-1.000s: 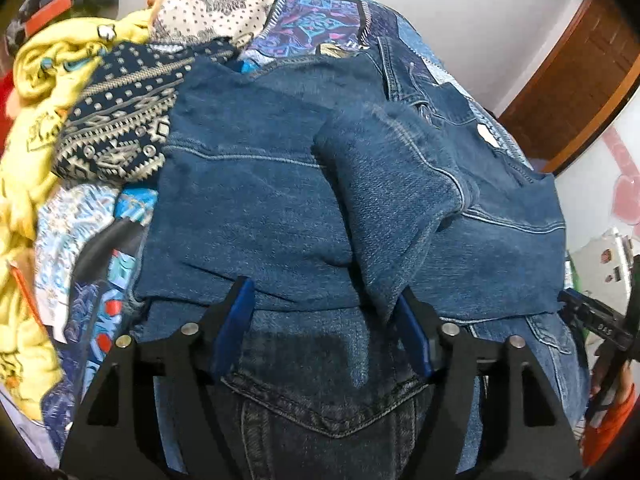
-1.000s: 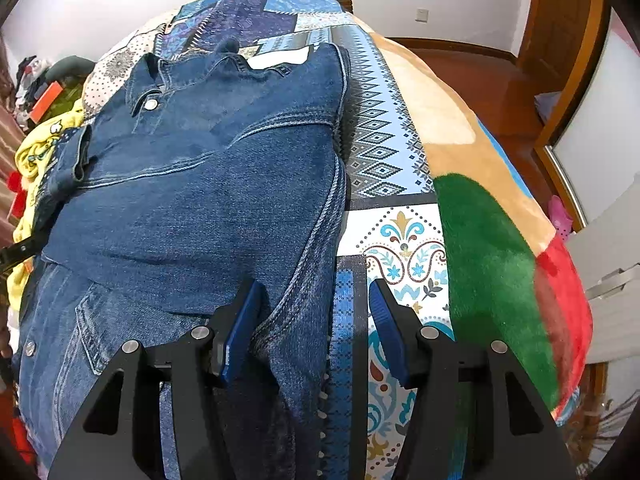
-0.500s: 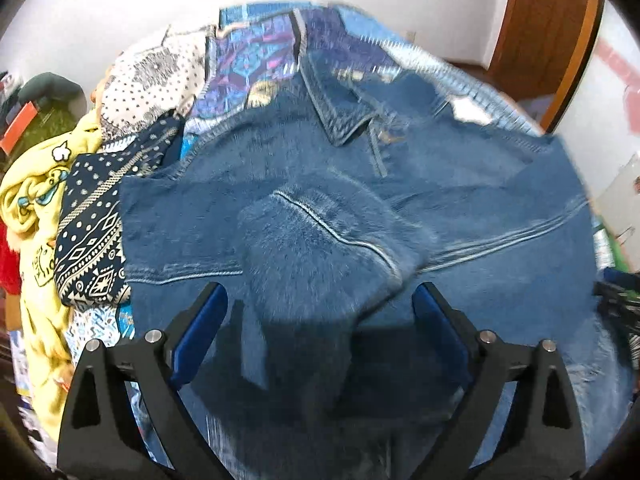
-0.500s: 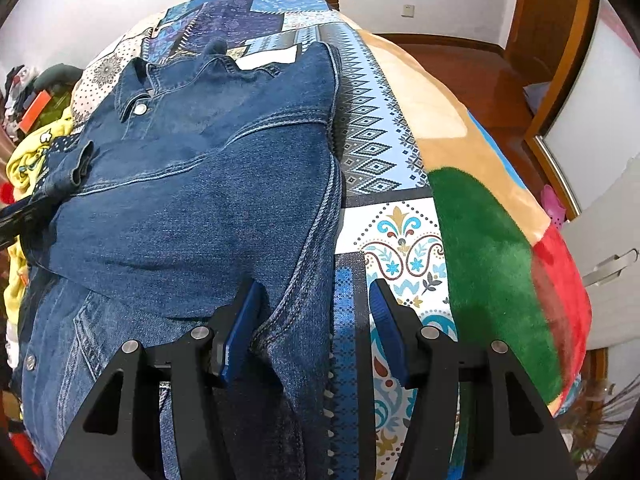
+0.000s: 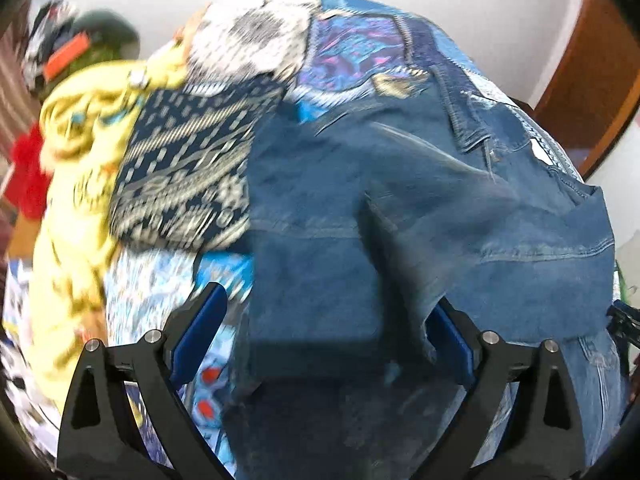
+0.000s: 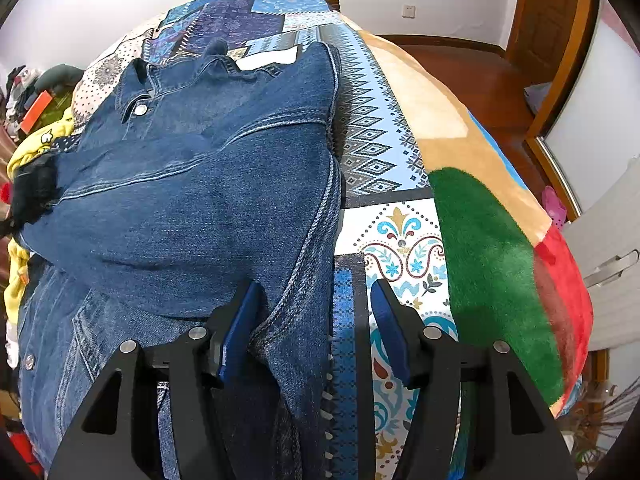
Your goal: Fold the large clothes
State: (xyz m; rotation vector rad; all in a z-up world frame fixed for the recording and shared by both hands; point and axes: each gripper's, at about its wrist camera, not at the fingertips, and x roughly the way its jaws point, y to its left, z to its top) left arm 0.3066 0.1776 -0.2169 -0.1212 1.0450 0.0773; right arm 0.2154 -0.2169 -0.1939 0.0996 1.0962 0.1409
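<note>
A blue denim jacket point(image 6: 192, 200) lies on a patchwork bedspread point(image 6: 384, 148), collar at the far end. In the left wrist view the jacket point(image 5: 460, 220) has a sleeve folded across its body. My left gripper point(image 5: 326, 332) is open, low over the jacket's left edge, with denim between the fingers. My right gripper point(image 6: 316, 328) is open over the jacket's right seam, its left finger point(image 6: 240, 324) on the denim and its right finger point(image 6: 390, 332) over the bedspread.
A dark patterned garment point(image 5: 188, 176) and a yellow garment point(image 5: 76, 168) lie piled left of the jacket. A wooden door point(image 6: 552, 12) and wood floor are at the far right. A white cabinet point(image 6: 612, 248) stands right of the bed.
My left gripper opened wider and swung left along the jacket's edge; the view is blurred. The folded sleeve now lies more to the right. My right gripper barely moved.
</note>
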